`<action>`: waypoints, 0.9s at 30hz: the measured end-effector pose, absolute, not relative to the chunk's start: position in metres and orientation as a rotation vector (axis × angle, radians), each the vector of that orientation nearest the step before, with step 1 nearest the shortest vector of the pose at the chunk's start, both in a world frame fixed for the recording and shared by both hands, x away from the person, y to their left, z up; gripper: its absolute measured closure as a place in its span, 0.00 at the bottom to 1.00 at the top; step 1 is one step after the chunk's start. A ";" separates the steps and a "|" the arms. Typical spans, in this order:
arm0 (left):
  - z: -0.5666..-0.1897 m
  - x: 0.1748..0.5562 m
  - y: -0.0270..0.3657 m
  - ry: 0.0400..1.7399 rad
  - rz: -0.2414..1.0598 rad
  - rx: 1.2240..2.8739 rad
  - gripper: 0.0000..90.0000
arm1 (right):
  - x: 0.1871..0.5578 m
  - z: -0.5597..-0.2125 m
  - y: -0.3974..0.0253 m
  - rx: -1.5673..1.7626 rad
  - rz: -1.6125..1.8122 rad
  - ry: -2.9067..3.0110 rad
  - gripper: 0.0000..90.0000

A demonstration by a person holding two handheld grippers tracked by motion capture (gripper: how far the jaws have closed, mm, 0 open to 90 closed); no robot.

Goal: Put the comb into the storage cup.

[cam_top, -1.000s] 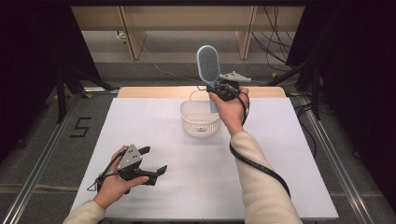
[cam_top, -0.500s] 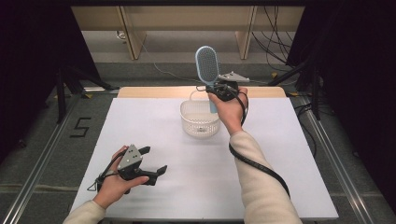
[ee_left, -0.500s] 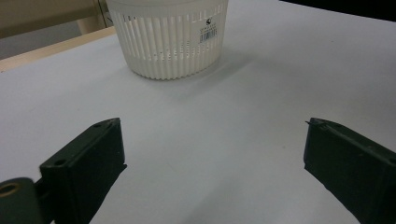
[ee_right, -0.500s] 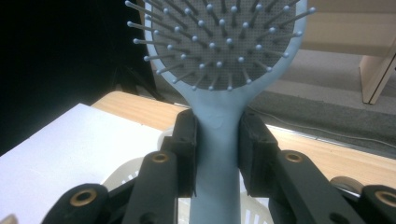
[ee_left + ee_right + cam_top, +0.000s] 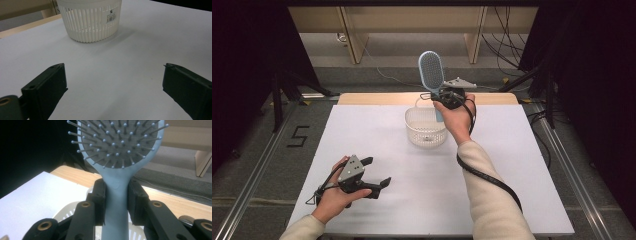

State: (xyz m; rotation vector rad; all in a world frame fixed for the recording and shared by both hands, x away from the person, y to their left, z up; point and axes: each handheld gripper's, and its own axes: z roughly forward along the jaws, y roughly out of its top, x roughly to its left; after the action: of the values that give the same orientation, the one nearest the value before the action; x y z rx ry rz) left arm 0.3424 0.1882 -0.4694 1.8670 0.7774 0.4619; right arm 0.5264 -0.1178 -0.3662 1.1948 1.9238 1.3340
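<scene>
Cream sleeves, black two-jaw grippers with brass-ringed screw holes, grey triangular plates, black cables.

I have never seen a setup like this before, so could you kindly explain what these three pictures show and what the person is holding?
A person sits at a white table and works with two hand-held tools, each a gripper with two black jaws. One picture comes from a fixed camera above the table; the other two come from small cameras riding on each gripper, looking out along its jaws.

The right gripper is clamped on the handle of a light blue hairbrush, held upright above a white slotted basket that stands on the table. The right gripper view shows the jaws pressed against both sides of the handle.

The left gripper holds nothing; its jaws stand wide apart, low over the table and aimed towards the basket.
</scene>
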 end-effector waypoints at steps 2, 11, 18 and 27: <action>-0.470 0.342 0.188 0.776 0.461 1.868 0.05 | 0.527 -0.366 -0.117 1.192 1.336 1.925 0.79; -0.469 0.342 0.188 0.776 0.460 1.867 0.05 | 0.528 -0.367 -0.116 1.179 1.329 1.930 0.79; -0.470 0.342 0.188 0.776 0.460 1.867 0.05 | 0.528 -0.368 -0.114 1.158 1.321 1.942 0.79; -0.470 0.342 0.188 0.776 0.460 1.868 0.05 | 0.529 -0.371 -0.112 1.148 1.320 1.949 0.79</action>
State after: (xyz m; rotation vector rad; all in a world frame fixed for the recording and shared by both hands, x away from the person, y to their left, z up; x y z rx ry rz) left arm 0.3423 0.1880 -0.4696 1.8677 0.7757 0.4597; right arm 0.5288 -0.1120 -0.3707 1.1476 1.9489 1.3204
